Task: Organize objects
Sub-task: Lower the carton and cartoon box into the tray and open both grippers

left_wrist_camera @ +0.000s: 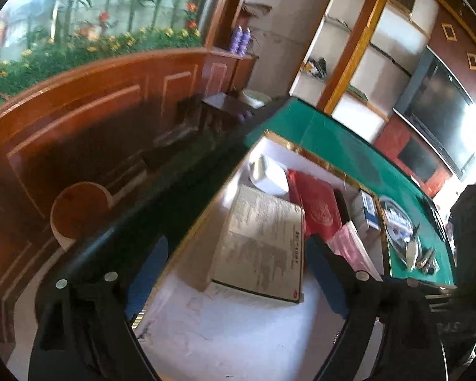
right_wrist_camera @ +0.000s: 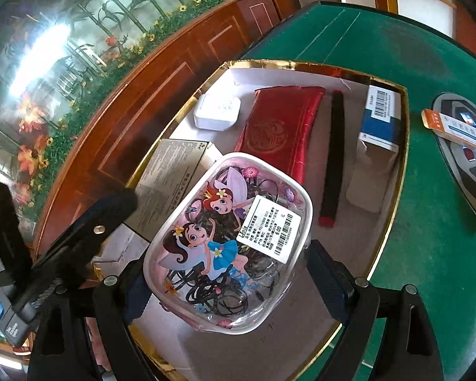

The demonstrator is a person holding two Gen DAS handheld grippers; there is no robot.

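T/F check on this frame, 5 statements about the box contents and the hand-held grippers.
1. The fairy pouch sits between the right hand-held gripper's fingers. True.
2. The red pouch lies outside the gold-rimmed box. False: it lies inside the box.
3. The left hand-held gripper holds the paper box. False: its jaws are open and empty, with the paper box lying beyond them.
4. A white square case lies in the box near its far corner. True.
5. The table is red. False: it is green.
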